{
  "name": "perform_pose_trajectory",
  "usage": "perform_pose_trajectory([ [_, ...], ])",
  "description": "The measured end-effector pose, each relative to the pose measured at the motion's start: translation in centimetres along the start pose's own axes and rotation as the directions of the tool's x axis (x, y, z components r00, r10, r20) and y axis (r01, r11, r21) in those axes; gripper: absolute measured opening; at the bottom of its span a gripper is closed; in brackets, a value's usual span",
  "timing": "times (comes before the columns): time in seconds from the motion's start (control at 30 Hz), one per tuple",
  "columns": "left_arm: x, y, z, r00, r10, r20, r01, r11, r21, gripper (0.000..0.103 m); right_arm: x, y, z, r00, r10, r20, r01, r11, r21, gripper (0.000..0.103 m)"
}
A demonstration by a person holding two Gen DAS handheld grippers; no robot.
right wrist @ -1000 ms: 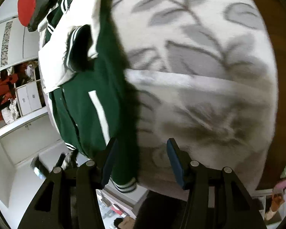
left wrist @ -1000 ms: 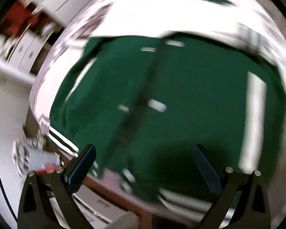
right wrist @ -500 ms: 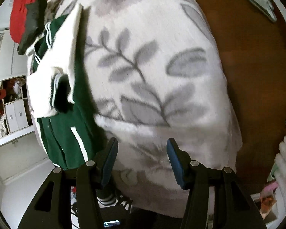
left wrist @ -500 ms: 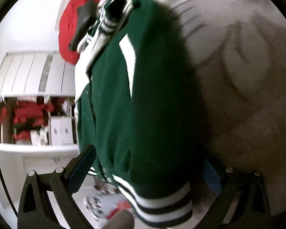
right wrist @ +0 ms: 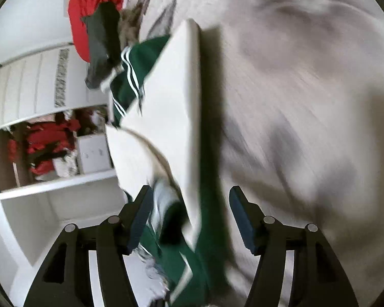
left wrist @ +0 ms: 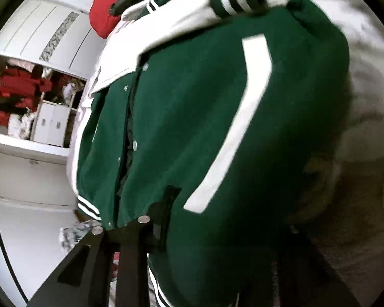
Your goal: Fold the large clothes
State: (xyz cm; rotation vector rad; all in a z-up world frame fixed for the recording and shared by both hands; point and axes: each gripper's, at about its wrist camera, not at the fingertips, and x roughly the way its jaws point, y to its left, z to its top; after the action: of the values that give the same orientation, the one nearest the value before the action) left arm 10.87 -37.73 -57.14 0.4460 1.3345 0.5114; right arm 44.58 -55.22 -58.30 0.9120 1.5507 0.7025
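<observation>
A green varsity jacket (left wrist: 192, 128) with white sleeves and striped cuffs lies on a white bed blanket (left wrist: 366, 102). In the left wrist view it fills the frame, snap front to the left and a white pocket stripe (left wrist: 243, 117) across it. My left gripper (left wrist: 217, 243) is down on the jacket's hem; only its left finger (left wrist: 163, 220) shows, the right one is hidden by green cloth. In the right wrist view my right gripper (right wrist: 189, 217) is open, its fingers on either side of a white sleeve (right wrist: 176, 117) and striped cuff of the jacket (right wrist: 130, 71).
A red garment (right wrist: 89, 7) and a dark grey one (right wrist: 102, 41) lie at the far end of the bed. A white wardrobe with shelves of red clothes (right wrist: 46, 148) stands to the left. The leaf-pattern blanket (right wrist: 307, 102) spreads to the right.
My left gripper has come down onto the jacket's hem, and cloth now covers its right finger. My right gripper has swung left from the bare blanket to over the white sleeve, still open.
</observation>
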Motion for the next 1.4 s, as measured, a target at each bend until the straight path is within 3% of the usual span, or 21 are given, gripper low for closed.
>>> perform_pose_trajectory([
  [0.13,-1.1,1.3,0.2,1.0,-0.025,0.012,0.025,1.0,-0.014,0.025,3.7,0.2,3.7,0.998,0.063,-0.02,-0.061,0.996,0.062,0.064],
  [0.17,-1.4,1.6,0.3,0.999,-0.03,0.016,0.03,0.999,-0.011,0.025,4.5,0.4,3.8,0.998,0.058,-0.027,-0.056,0.995,0.081,0.057],
  [0.23,-1.7,2.6,0.6,0.999,-0.044,0.023,0.045,0.999,-0.013,0.025,5.9,1.7,3.6,0.999,0.002,-0.035,0.0,0.997,0.079,0.018],
  [0.27,-2.0,3.3,0.7,0.998,-0.055,0.022,0.055,0.998,-0.019,0.025,6.2,2.7,3.3,0.999,-0.03,-0.035,0.032,0.997,0.065,0.009],
  [0.4,-3.8,7.1,1.1,0.994,-0.105,0.041,0.108,0.991,-0.074,0.024,5.4,10.1,2.7,0.993,-0.12,-0.004,0.12,0.993,-0.01,0.008],
  [0.5,-4.5,12.0,1.6,0.983,-0.177,0.047,0.182,0.972,-0.15,0.024,4.9,18.4,2.5,0.987,-0.16,0.019,0.161,0.981,-0.107,0.008],
  [0.6,-4.0,17.7,2.0,0.957,-0.287,0.041,0.287,0.924,-0.253,0.024,7.0,27.5,2.6,0.976,-0.216,0.031,0.218,0.964,-0.15,0.008],
  [0.67,-2.5,22.6,2.0,0.924,-0.379,0.044,0.369,0.859,-0.354,0.024,9.4,32.0,2.9,0.964,-0.265,0.036,0.268,0.949,-0.164,0.008],
  [0.8,3.0,30.2,1.4,0.869,-0.492,0.049,0.45,0.747,-0.49,0.024,17.6,40.9,3.0,0.922,-0.382,0.062,0.386,0.897,-0.216,0.008],
  [0.9,9.3,34.8,0.6,0.83,-0.556,0.043,0.479,0.671,-0.566,0.024,26.2,44.4,3.1,0.872,-0.484,0.075,0.487,0.842,-0.231,0.007],
  [1.03,18.2,38.1,-1.1,0.747,-0.664,0.031,0.529,0.564,-0.634,0.024,37.6,45.3,3.8,0.785,-0.615,0.07,0.614,0.757,-0.225,0.007],
  [1.1,23.3,38.8,-2.5,0.659,-0.751,0.037,0.573,0.468,-0.673,0.027,41.8,44.2,4.0,0.732,-0.679,0.06,0.674,0.708,-0.211,0.008],
  [1.13,24.9,39.0,-3.1,0.629,-0.776,0.045,0.582,0.432,-0.689,0.03,43.8,43.8,4.1,0.702,-0.711,0.048,0.703,0.68,-0.209,0.008],
  [1.17,26.9,39.3,-4.0,0.58,-0.813,0.06,0.599,0.375,-0.708,0.032,45.0,43.1,4.3,0.682,-0.731,0.031,0.718,0.661,-0.218,0.009],
  [1.2,28.5,39.6,-5.0,0.526,-0.848,0.07,0.608,0.317,-0.728,0.038,46.1,42.6,4.4,0.666,-0.746,0.009,0.728,0.647,-0.228,0.02],
  [1.23,29.6,40.3,-5.9,0.486,-0.869,0.094,0.611,0.261,-0.747,0.042,47.1,42.5,4.4,0.663,-0.749,-0.01,0.726,0.645,-0.239,0.028],
  [1.27,30.3,41.2,-7.0,0.443,-0.885,0.143,0.621,0.188,-0.761,0.042,47.6,42.5,4.4,0.672,-0.741,-0.02,0.714,0.654,-0.251,0.048],
  [1.3,30.8,41.9,-7.9,0.402,-0.896,0.188,0.627,0.119,-0.77,0.046,47.8,42.8,4.2,0.696,-0.717,-0.036,0.683,0.677,-0.274,0.055],
  [1.33,31.1,42.6,-8.8,0.369,-0.902,0.224,0.623,0.061,-0.78,0.051,47.8,43.2,3.7,0.73,-0.68,-0.07,0.635,0.713,-0.298,0.055],
  [1.37,31.5,43.6,-10.0,0.335,-0.901,0.276,0.608,-0.017,-0.794,0.052,47.6,43.4,3.0,0.761,-0.639,-0.113,0.583,0.749,-0.314,0.056],
  [1.4,31.7,44.1,-10.7,0.322,-0.897,0.301,0.599,-0.054,-0.799,0.054,47.4,43.7,2.3,0.781,-0.608,-0.143,0.544,0.775,-0.322,0.056],
])
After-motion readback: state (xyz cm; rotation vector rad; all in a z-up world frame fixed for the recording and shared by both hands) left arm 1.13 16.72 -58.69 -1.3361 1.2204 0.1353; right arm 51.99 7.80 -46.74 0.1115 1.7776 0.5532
